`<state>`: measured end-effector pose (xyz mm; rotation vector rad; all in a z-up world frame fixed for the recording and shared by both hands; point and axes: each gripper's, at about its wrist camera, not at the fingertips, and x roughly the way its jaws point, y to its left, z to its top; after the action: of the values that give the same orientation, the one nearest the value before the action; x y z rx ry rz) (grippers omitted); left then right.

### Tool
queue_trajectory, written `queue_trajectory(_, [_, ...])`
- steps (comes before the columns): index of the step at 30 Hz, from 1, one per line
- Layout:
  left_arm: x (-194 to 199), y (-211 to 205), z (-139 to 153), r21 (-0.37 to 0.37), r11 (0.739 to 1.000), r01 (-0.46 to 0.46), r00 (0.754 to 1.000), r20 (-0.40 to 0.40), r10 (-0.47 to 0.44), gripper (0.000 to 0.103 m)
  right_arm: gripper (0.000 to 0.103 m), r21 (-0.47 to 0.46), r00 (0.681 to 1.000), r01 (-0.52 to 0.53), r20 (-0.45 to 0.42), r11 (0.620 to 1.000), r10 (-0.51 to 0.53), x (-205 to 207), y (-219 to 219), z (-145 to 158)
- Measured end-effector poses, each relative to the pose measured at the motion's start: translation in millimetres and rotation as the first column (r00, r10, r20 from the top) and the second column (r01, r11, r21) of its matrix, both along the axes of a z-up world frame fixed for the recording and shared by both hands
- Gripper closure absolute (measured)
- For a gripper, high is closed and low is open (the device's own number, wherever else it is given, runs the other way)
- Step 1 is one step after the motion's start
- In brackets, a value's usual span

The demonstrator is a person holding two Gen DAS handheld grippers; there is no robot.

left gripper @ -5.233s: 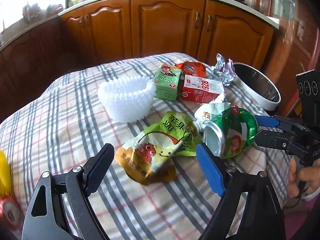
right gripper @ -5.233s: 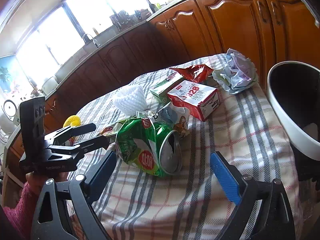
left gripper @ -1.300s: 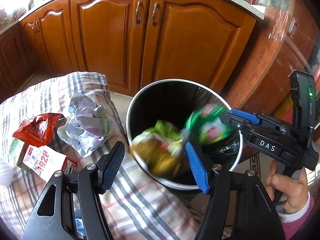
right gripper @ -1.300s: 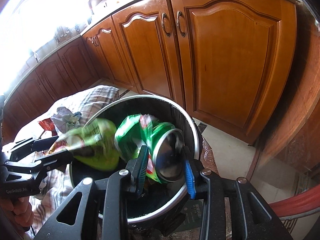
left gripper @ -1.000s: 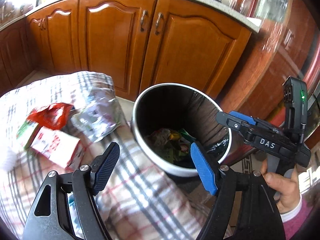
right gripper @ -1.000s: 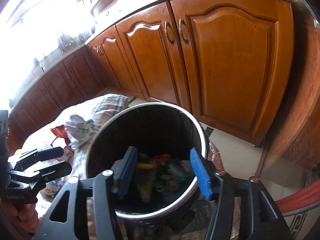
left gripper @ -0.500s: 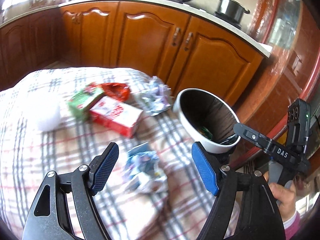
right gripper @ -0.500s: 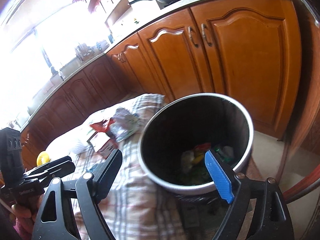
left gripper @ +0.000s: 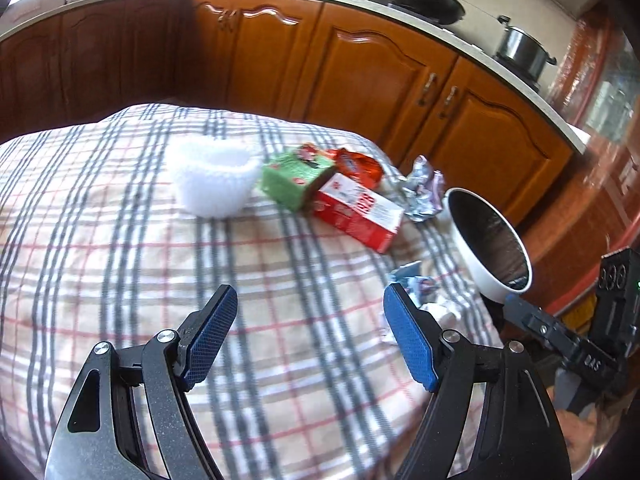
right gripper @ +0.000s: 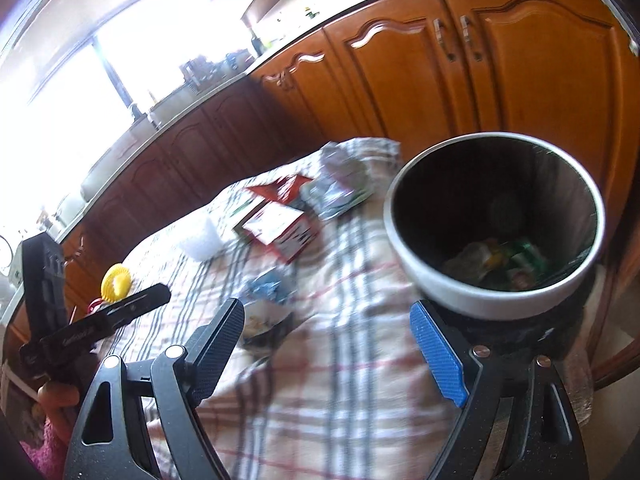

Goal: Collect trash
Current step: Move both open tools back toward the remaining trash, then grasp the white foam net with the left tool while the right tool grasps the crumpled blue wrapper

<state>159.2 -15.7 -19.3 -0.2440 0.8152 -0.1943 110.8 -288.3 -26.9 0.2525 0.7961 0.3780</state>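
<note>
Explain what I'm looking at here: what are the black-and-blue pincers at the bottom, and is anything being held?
No robot: a person holds a two-finger tool in each hand, each carrying a forward-looking fisheye camera. One picture looks along the left tool, the other along the right tool. Both are open and hold nothing. On the plaid cloth lie a white foam net, a green carton, a red carton, a red wrapper, crumpled paper and a small crumpled wrapper. The trash bin stands beside the table, with trash inside.
</note>
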Motion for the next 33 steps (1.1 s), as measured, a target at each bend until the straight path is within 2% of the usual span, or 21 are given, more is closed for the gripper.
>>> queue_trajectory(9, [12.5, 35.0, -9.9, 0.007, 0.999, -0.054, 0.999, -0.008, 0.054, 0.022, 0.016, 0.004, 0.997, -0.069, -0.031, 0.998, 0.069, -2.9, 47.5, -13.5])
queue_trajectory(13, [32.9, 46.1, -18.0, 0.026, 0.998, -0.060, 0.998, -0.019, 0.061, 0.021, 0.016, -0.007, 0.996, -0.086, -0.036, 0.996, 0.086, 1.3, 64.2, -18.7])
queue_trajectory(20, [77.6, 61.3, -22.3, 0.013, 0.997, -0.075, 0.997, -0.020, 0.075, 0.021, 0.016, -0.017, 0.994, -0.091, -0.057, 0.996, 0.090, 18.0, 78.2, -26.5])
queue_trajectory(24, [96.7, 63.6, -19.1, -0.003, 0.997, -0.080, 0.997, 0.003, 0.080, 0.021, 0.016, -0.015, 0.993, -0.093, -0.068, 0.996, 0.092, 26.7, 81.1, -29.0])
queue_trajectory(26, [104.1, 60.7, -17.7, 0.024, 0.996, -0.083, 0.996, 0.027, 0.082, 0.022, 0.017, -0.016, 0.993, -0.096, -0.073, 0.995, 0.094, 31.7, 83.0, -30.5])
queue_trajectory(28, [109.9, 57.1, -19.1, 0.041, 0.997, -0.070, 0.997, 0.030, 0.069, 0.038, 0.019, -0.021, 0.992, -0.098, -0.076, 0.995, 0.096, 33.9, 84.3, -32.2])
queue_trajectory(30, [113.7, 53.2, -22.0, 0.028, 0.999, -0.035, 0.999, 0.015, 0.034, 0.065, 0.030, -0.029, 0.993, -0.095, -0.076, 0.995, 0.093, 34.3, 85.5, -32.7])
queue_trajectory(32, [111.8, 49.0, -21.9, 0.043, 0.999, -0.022, 1.000, 0.019, 0.021, 0.076, 0.059, -0.029, 0.994, -0.085, -0.076, 0.996, 0.082, 32.7, 82.4, -33.0])
queue_trajectory(33, [109.2, 47.2, -21.2, 0.051, 0.999, -0.017, 1.000, 0.023, 0.016, 0.081, 0.064, -0.031, 0.994, -0.081, -0.074, 0.996, 0.078, 33.3, 81.7, -32.7])
